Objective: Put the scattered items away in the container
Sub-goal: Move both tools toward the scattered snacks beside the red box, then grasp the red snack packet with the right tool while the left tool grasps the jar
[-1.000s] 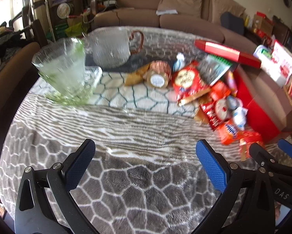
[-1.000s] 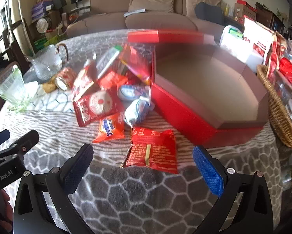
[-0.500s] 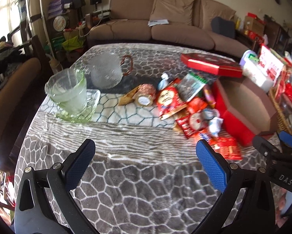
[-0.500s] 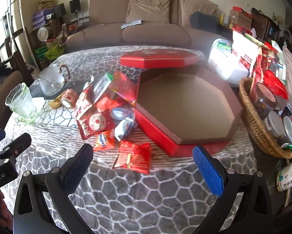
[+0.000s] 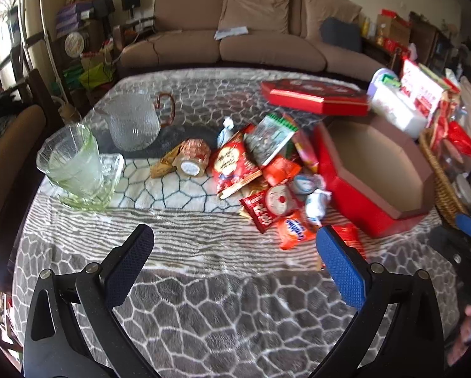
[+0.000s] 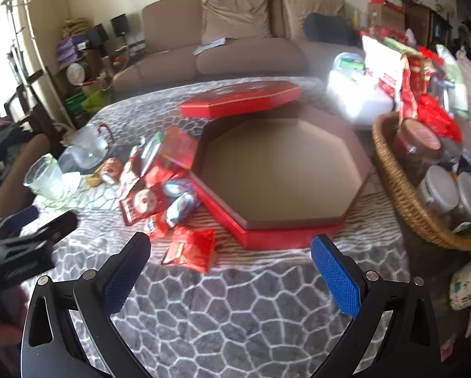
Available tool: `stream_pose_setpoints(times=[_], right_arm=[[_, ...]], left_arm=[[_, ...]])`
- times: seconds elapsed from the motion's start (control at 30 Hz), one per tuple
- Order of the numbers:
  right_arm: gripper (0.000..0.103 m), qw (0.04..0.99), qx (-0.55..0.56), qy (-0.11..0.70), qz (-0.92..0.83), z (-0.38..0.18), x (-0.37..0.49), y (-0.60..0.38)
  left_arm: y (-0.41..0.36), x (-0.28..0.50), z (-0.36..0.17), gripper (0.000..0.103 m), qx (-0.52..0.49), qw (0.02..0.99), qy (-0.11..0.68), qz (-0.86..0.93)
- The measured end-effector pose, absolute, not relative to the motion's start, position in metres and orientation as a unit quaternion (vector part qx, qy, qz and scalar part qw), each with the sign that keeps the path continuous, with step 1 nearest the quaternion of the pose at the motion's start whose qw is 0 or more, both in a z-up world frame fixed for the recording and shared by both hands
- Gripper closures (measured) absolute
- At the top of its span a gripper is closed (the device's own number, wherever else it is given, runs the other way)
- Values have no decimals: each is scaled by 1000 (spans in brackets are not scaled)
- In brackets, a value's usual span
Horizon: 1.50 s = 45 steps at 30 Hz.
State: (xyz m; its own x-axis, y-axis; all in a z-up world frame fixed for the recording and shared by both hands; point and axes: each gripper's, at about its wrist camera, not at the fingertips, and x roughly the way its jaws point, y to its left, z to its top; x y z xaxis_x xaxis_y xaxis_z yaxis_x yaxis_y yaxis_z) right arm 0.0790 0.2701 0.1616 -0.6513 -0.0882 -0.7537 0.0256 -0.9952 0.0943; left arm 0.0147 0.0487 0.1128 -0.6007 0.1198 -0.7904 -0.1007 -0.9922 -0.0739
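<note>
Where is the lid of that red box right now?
In the right wrist view, the red lid lies just behind the open red octagonal box, its near edge overlapping the box's far rim, before the sofa.

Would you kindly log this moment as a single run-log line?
stage: pre-grasp | left gripper: open, empty | right gripper: open, empty | red box: empty, lid off behind it | snack packets: piled beside box

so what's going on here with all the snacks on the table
A person holds a gripper in each hand above a table, and both the left gripper and the right gripper are open and empty. Snack packets lie scattered beside an empty red octagonal box, its lid lying behind. Nothing is packed yet.
</note>
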Motion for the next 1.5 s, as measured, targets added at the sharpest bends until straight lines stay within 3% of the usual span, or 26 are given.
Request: stream_pose_setpoints(times=[0.43, 0.77, 1.07, 1.23, 1.27, 1.3, 1.37, 1.47, 1.5], right_arm=[[5, 76, 435, -86, -893, 111, 79, 248], [4, 42, 459, -47, -886, 63, 41, 216], [4, 26, 464, -33, -885, 41, 26, 216], [10, 26, 455, -12, -890, 41, 22, 214], [16, 26, 452, -10, -891, 41, 22, 214], [27, 27, 449, -9, -893, 42, 22, 214], [38, 33, 444, -6, -895, 43, 21, 211], [39, 37, 445, 3, -895, 44, 21, 207], [41, 41, 444, 2, -895, 44, 22, 207]], left_arm=[[46, 5, 74, 6, -453, 63, -27, 889], [5, -29, 61, 2, -452, 38, -47, 890], [15, -76, 43, 2, -450, 33, -28, 892], [20, -106, 33, 2, -450, 18, -18, 893], [19, -111, 30, 3, -451, 17, -20, 892], [17, -114, 27, 6, -453, 18, -24, 891], [13, -120, 22, 20, -455, 22, -35, 890], [6, -120, 18, 32, -452, 40, -62, 889], [4, -119, 18, 45, -451, 44, -68, 889]])
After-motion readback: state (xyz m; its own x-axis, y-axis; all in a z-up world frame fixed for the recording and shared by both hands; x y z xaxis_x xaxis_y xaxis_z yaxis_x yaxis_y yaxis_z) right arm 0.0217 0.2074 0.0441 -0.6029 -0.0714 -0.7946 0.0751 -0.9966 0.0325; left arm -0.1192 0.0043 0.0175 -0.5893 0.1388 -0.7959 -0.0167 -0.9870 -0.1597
